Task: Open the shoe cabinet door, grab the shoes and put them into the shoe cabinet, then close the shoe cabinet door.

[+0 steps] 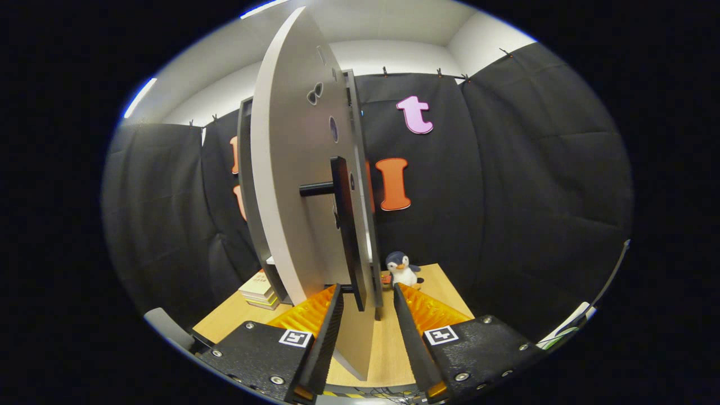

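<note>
The shoe cabinet door (292,185) is swung out edge-on toward the camera, a pale panel standing upright with its dark bar handle (344,225) sticking off the face on a short stub. The lower end of that handle hangs right down between the fingers of the gripper (367,291). The jaws are spread fairly wide, and as far as I can tell neither finger is pressing on the handle or the door edge, so it's straddling, not clamping.

Behind the door you can make out the dark frame of the shoe cabinet (247,185) itself. I can't see inside it from this angle, so no idea whether the shoes are in there.

So which step is this? My read is it's a door step, either finishing the opening swing or lining up to close. The door is clearly well off the cabinet front. I honestly can't tell which of the two from this one moment.

Either way the next move needs a finger bearing on the handle or door edge, then a sweep along the hinge arc rather than a straight shove, or the handle slips out of the gap.

Other stuff: a wooden table (439,287) underneath, a little penguin plush (401,268) just beyond the right finger, and a stack of books (260,289) left of the cabinet base.
</note>
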{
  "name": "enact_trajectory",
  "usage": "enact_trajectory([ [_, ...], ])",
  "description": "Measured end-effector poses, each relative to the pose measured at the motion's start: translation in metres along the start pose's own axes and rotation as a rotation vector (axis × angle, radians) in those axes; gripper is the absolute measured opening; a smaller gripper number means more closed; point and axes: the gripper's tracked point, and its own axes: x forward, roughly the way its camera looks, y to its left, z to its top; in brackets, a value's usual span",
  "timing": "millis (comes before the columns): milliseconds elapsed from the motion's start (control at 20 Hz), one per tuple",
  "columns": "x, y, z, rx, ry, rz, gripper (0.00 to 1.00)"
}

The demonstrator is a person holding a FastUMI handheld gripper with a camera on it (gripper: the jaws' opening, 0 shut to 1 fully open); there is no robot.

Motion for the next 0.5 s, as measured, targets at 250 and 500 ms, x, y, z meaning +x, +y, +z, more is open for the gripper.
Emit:
enact_trajectory([
  [250,0.01,0.045,-0.006,-0.02,0.009,0.113,0.59],
  [500,0.027,0.088,-0.008,-0.024,0.027,0.211,0.59],
])
